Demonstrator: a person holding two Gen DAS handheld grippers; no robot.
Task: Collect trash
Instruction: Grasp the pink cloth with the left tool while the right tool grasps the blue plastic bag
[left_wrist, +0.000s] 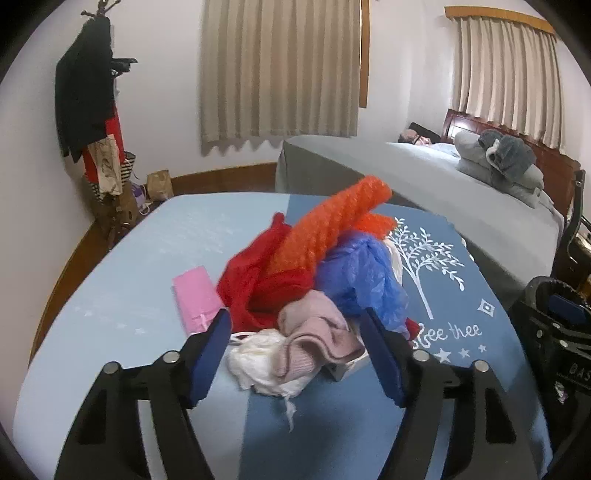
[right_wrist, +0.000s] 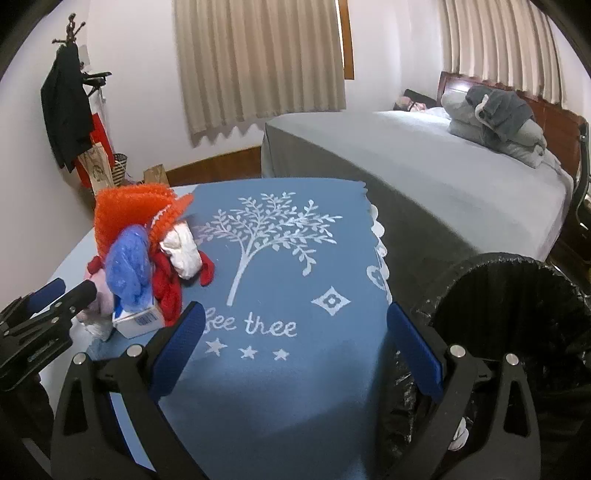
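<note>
With both the left gripper and the right gripper hanging released and grasping nothing, the trash pile is sitting on the tabletop well left of the bin, risking tangled pieces dragging out and spilling.

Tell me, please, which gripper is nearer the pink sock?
Left. The left gripper has its open fingers on either side of the pink sock; the right gripper hangs over bare cloth beside the bin.

Tablecloth reads "fee tree"
</note>
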